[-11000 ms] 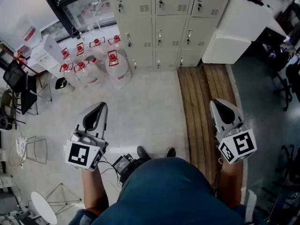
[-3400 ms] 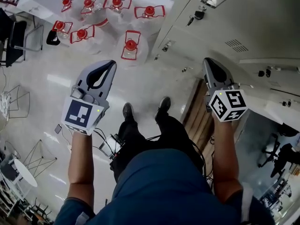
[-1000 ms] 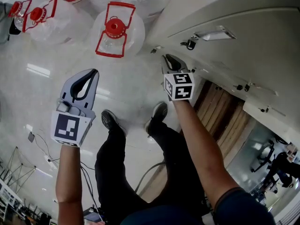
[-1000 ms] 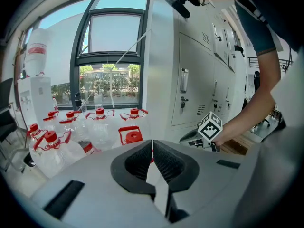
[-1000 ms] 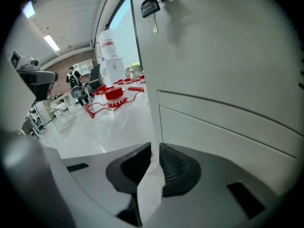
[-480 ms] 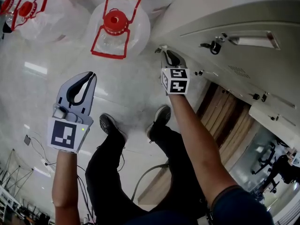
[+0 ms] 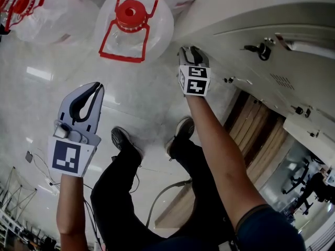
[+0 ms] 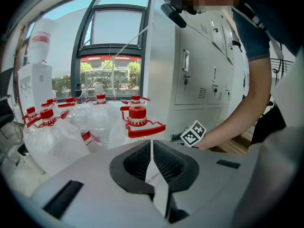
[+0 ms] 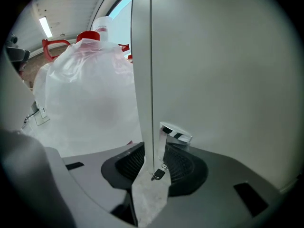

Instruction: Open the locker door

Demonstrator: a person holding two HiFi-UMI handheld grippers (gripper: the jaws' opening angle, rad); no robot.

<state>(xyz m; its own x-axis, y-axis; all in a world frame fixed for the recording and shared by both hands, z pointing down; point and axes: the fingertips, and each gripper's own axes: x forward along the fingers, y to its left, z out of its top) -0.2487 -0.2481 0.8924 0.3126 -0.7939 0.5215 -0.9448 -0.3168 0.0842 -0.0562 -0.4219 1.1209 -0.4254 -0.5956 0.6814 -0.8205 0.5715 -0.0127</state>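
Note:
The grey locker door point(image 9: 218, 80) fills the right gripper view, its left edge running straight up from between the jaws. My right gripper point(image 9: 153, 148) has just been opening. Its pads stand apart around the door's chrome lock point(image 9: 175, 133) and a small dangling key point(image 9: 157, 175), without pressing on them. In the head view my right gripper point(image 7: 190, 49) reaches the bottom left corner of the locker bank point(image 7: 246, 9). My left gripper point(image 7: 98, 86) hangs over the floor, away from the lockers. In its own view my left gripper point(image 8: 152, 148) is shut and empty.
Large clear water jugs with red caps point(image 7: 135, 22) stand on the floor just left of the lockers point(image 8: 140, 122), and one bulks beside the door edge point(image 9: 85, 94). A wooden platform point(image 7: 261, 140) lies to the right. The person's shoes point(image 7: 121, 138) are below the grippers.
The camera and both grippers have dropped lower. The right gripper has gone in to the bottom locker's corner and its jaws have spread. The left gripper stays shut.

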